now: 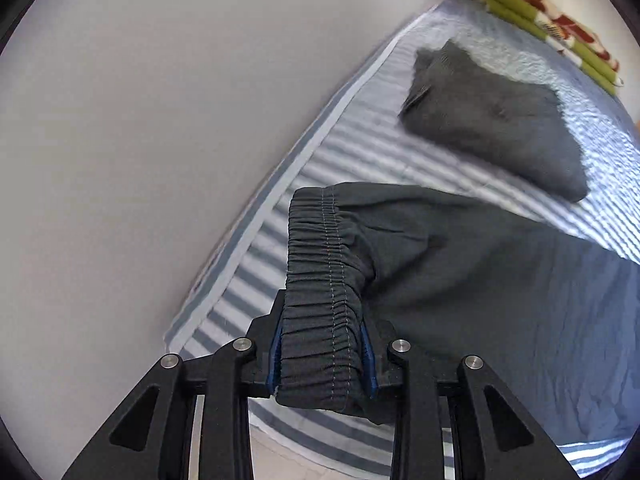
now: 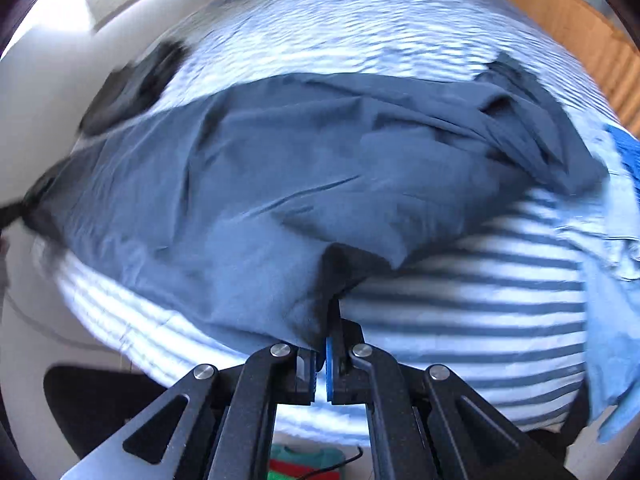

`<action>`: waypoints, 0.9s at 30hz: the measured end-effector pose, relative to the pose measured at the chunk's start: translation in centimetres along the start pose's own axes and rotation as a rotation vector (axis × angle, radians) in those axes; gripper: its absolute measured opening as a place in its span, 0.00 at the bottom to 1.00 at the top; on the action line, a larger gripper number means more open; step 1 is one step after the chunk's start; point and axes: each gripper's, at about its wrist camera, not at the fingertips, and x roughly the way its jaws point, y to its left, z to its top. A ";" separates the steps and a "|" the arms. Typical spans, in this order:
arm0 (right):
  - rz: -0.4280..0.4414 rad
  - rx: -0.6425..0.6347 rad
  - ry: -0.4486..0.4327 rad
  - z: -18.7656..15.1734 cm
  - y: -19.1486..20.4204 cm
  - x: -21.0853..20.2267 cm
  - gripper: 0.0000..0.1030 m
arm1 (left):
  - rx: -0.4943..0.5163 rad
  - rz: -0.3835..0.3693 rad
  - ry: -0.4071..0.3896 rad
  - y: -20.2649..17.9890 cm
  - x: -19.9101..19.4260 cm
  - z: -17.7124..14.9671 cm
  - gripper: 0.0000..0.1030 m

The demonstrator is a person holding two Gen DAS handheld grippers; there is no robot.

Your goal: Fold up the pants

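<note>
Left wrist view first: the left tongs [image 1: 324, 354] stand partly open only because a thick bunch of the pants' elastic waistband [image 1: 320, 264] fills the gap, with the blue pads [image 1: 367, 354] pressing on it from both sides, so this is a firm grip on the waist end. In the right wrist view the right tongs [image 2: 322, 364] are closed almost fully, and a thin dark edge of the same pants [image 2: 280, 184] runs down between the pads, pinched there. From these two grips the dark blue-grey cloth spreads away over the striped bed cover [image 1: 360, 160], mostly lying on the bed, with wide slack wrinkles across the middle and a bunched, rumpled end toward the far right of the right wrist view. Which part of the garment the right tongs hold I cannot tell for sure; it looks like a side edge or a leg hem. Beyond the pants, near the wall [image 1: 140, 120], a folded dark garment [image 1: 496, 120] lies apart from them, and at the head of the bed sits a green and red patterned roll of bedding [image 1: 556, 28]. A pale blue cloth [image 2: 612, 264] lies at the right edge of the bed. My reading is that the fold is at an early stage: the pants are gripped at two points and being spread or drawn across the bed, no neat crease shows yet, and the lengthwise and crosswise folds are left to do.
</note>
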 end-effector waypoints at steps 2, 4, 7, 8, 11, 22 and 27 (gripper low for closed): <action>-0.010 -0.039 0.039 -0.1 1.1 1.6 0.06 | 0.026 0.028 0.026 -0.4 1.0 -0.2 0.41; 0.010 -0.046 0.094 -0.4 0.7 2.5 0.08 | 0.044 0.044 0.046 -0.6 1.1 -0.7 0.51; 0.038 -0.065 0.112 -1.0 -1.4 1.3 0.14 | 0.066 0.069 0.041 -0.3 0.1 -1.3 0.54; 0.045 -0.073 0.102 -1.4 -2.5 0.4 0.18 | 0.062 0.076 0.035 -0.1 -0.5 -1.5 0.54; 0.080 -0.052 0.049 -2.2 -6.6 -3.0 0.27 | 0.057 0.082 -0.012 -0.4 -3.2 -1.6 0.54; -0.094 0.170 -0.256 5.9 -21.3 -8.6 0.33 | 0.318 -0.343 -0.160 -21.2 -14.1 -3.9 0.55; -0.140 0.172 -0.243 11.4 -24.8 -6.1 0.33 | 0.451 -0.598 -0.133 -34.3 -15.8 -6.9 0.55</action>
